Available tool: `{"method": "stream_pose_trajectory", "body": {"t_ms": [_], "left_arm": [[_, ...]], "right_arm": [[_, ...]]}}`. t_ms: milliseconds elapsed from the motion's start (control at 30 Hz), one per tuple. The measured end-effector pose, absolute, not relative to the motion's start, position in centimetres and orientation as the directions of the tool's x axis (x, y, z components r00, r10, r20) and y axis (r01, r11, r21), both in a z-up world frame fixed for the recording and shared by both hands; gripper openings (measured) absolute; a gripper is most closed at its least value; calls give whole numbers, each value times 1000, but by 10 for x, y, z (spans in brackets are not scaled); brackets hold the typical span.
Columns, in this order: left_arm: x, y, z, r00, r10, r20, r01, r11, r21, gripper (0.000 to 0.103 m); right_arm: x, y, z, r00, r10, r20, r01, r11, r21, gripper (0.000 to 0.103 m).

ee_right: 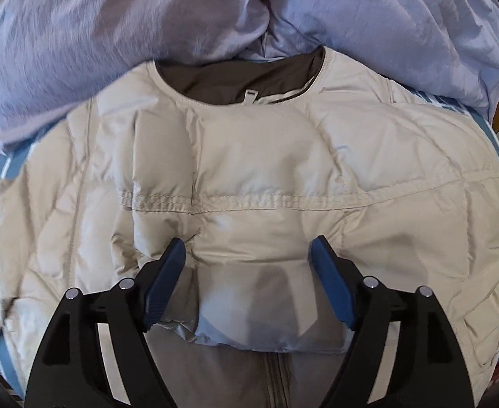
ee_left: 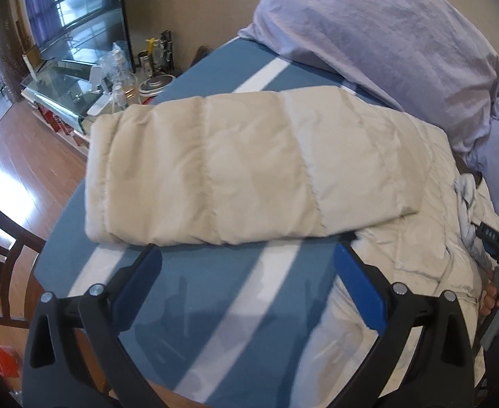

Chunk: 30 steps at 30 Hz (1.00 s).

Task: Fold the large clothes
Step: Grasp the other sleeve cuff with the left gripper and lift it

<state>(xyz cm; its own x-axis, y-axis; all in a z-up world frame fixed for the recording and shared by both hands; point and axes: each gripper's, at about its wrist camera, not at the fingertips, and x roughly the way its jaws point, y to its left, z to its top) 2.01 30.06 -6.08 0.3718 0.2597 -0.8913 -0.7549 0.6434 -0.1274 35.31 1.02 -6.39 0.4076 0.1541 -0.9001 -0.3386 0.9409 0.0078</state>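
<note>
A blue striped table [ee_left: 195, 292] carries a beige puffer jacket [ee_right: 249, 176]. The left gripper [ee_left: 247, 258] is spread wide over bare cloth, the folded sleeve [ee_left: 215, 166] just ahead. The right gripper [ee_right: 247, 248] is spread, straddling a jacket fold without pinching it.

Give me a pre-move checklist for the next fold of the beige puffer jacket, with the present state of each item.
1. Left gripper free: ok, open over the blue striped cloth, holding nothing.
2. Right gripper free: ok, open, with jacket fabric between the fingers but not clamped.
3. Sleeve folded across the beige puffer jacket: ok.
4. Collar lying flat: ok.
5. Room behind the jacket: not ok, the lavender bedding sits against the collar.
6. Hem and zipper end straight: cannot tell, out of view.
</note>
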Motion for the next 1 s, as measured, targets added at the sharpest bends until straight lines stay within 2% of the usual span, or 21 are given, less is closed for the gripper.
{"method": "stream_pose_trajectory", "body": {"t_ms": [233,533,633,700,833,900,933,967,1000], "left_arm": [[-1,341,-65,323,291,-900,-815,569,-109,101],[-39,402,-84,306,273,-912,-882,442,-164,99],[-42,411,-93,314,241,-918,-886,421,-193,88],[-43,414,-100,332,212,-919,-885,409,-225,75],[-46,412,-103,344,224,-912,-886,399,-236,68],[-46,412,-103,348,235,-908,-888,393,-238,51],[-46,412,-104,357,232,-905,-887,388,-251,46],[-47,413,-104,375,221,-900,-883,383,-273,35],[-48,414,-104,399,208,-893,-877,371,-305,28]], "right_arm": [[357,5,-62,376,164,-912,-323,946,37,81],[343,-12,-44,411,185,-893,-288,955,65,81],[335,-16,-38,430,175,-886,-284,958,52,81],[329,-19,-35,436,168,-884,-283,958,42,81],[318,-28,-29,454,159,-877,-276,961,31,81],[315,-34,-26,462,161,-872,-275,961,32,81],[314,-38,-24,467,163,-869,-275,961,33,81],[313,-41,-23,470,164,-868,-275,961,33,81],[313,-45,-21,473,166,-865,-274,961,35,81]]}}
